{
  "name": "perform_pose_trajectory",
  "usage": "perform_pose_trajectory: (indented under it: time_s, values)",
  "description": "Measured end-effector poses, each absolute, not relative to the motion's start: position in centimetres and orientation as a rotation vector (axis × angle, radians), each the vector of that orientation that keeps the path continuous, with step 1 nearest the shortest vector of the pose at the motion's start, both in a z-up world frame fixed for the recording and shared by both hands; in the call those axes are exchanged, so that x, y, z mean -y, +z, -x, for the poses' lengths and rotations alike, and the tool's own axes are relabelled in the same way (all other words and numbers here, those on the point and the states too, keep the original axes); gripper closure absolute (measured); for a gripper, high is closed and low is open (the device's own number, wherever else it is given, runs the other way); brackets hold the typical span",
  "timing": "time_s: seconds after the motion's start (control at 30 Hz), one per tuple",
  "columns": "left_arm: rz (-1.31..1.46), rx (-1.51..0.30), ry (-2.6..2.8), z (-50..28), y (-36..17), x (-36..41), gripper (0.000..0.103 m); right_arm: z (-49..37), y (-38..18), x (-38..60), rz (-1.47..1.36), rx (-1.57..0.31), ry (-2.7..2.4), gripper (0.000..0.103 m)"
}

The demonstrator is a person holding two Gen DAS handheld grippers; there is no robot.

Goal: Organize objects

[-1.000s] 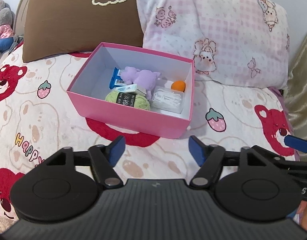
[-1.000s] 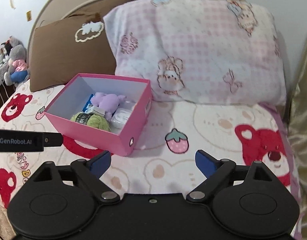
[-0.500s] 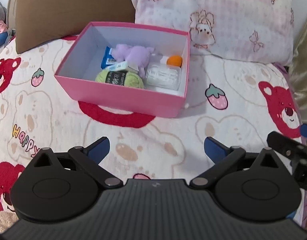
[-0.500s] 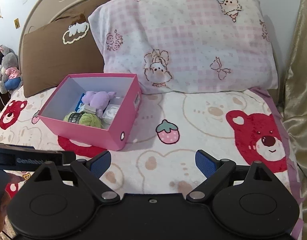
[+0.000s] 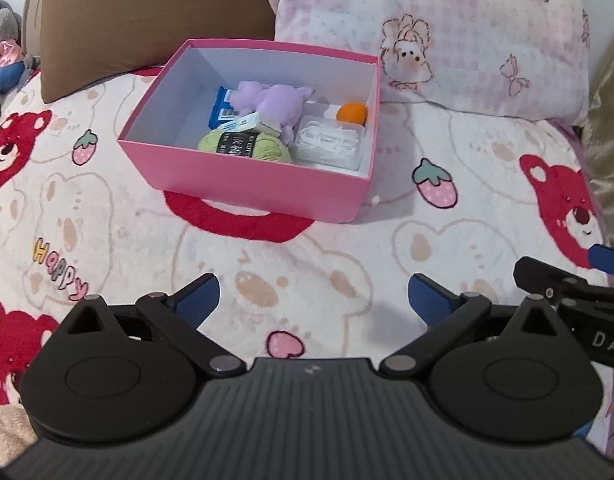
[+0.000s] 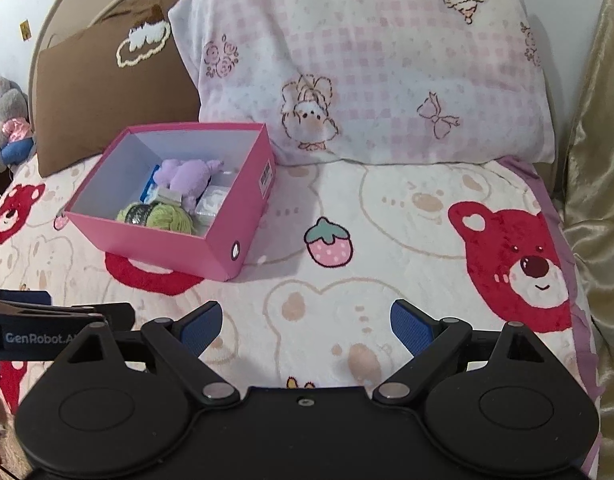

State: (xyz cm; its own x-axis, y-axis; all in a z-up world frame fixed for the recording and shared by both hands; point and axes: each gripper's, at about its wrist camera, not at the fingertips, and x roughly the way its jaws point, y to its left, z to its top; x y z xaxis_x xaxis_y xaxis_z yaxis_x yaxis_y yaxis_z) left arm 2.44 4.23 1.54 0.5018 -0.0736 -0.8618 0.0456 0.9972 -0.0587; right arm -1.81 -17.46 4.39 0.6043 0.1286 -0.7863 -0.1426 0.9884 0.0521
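Our left gripper and right gripper both gape wide with nothing between the fingers; "GenRobot.AI" reads on the left one's side. Beneath lies a bear-print blanket lettered "Happy". Farther off sits the pink box holding green yarn, then pillows.

I count one pink box on the bed. Inside it: one green yarn ball, one purple plush, one orange ball, one clear case, one blue packet. Two pillows: one brown, one pink-checked.
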Motion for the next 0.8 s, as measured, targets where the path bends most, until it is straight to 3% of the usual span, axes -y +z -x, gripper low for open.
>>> perform_pose_trajectory:
  time_s: [0.8]
  values:
    - [0.042, -1.069, -0.066, -1.40, 1.18, -4.55, 0.001, 1.38, 3.51, 17.10, 0.044, -0.929, 0.125, 0.010]
